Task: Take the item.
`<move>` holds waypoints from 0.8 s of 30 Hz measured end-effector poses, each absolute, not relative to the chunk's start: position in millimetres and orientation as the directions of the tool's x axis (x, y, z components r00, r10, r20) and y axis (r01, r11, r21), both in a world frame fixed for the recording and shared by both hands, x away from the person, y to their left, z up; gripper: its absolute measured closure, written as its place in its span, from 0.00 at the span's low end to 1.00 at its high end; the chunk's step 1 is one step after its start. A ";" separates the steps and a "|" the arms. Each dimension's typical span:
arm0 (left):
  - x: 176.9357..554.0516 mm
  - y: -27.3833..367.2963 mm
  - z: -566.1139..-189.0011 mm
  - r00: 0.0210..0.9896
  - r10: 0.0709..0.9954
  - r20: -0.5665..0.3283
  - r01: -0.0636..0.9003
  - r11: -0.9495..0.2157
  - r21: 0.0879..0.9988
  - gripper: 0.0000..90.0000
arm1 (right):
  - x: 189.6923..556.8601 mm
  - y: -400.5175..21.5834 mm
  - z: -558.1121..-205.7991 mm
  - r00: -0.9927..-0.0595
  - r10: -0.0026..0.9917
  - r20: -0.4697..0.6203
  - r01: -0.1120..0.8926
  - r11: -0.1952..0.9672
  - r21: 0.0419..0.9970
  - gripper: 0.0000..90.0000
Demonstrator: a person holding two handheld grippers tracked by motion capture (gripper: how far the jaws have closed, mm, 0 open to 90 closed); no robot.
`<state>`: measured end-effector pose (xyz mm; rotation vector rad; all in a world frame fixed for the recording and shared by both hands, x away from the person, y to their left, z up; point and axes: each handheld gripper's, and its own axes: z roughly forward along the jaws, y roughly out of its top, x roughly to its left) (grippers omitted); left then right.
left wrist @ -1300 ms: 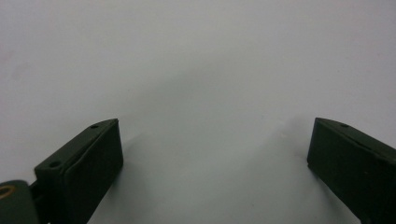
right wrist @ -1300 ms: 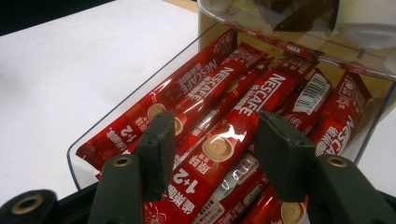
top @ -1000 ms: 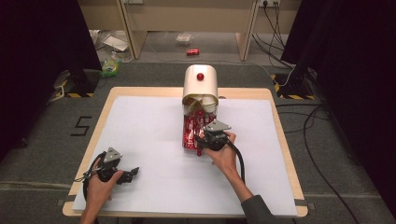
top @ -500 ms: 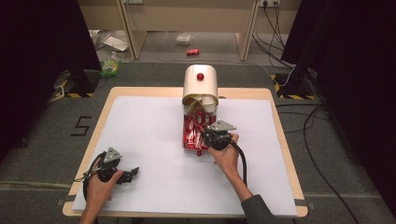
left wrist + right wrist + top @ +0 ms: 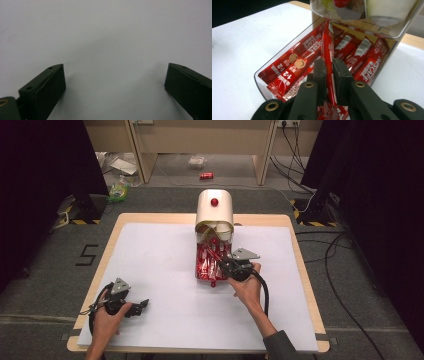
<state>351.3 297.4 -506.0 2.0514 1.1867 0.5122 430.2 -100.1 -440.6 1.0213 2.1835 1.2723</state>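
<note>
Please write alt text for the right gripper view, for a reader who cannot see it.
The right gripper is shut on a red Nescafé coffee stick, held edge-up above a clear tray full of the same sticks. The tray lies on a white table.

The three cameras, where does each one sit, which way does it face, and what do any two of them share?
High view: above the person's side, facing forward and down on the table; both forearms, left gripper and right gripper show.
Left gripper view: on the left gripper, facing the white sheet; its jaws stand apart.
Right gripper view: on the right gripper, facing the clear tray; its jaws pinch a red sachet.
High and right gripper views share the tray of sachets and the dispenser.
</note>
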 end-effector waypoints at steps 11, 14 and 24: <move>351.4 297.6 -506.0 0.502 0.865 -0.009 0.588 -0.333 0.737 0.03 | 419.6 -118.5 -435.6 -0.645 0.764 0.008 0.386 0.318 0.866 0.92; 351.6 297.8 -506.0 0.503 0.864 -0.010 0.589 -0.334 0.736 0.03 | 412.6 -126.0 -432.4 -0.651 0.759 0.012 0.387 0.318 0.866 0.92; 351.1 297.4 -505.9 0.502 0.865 -0.004 0.585 -0.337 0.738 0.03 | 399.4 -147.8 -429.7 -0.643 0.765 0.018 0.386 0.304 0.871 0.92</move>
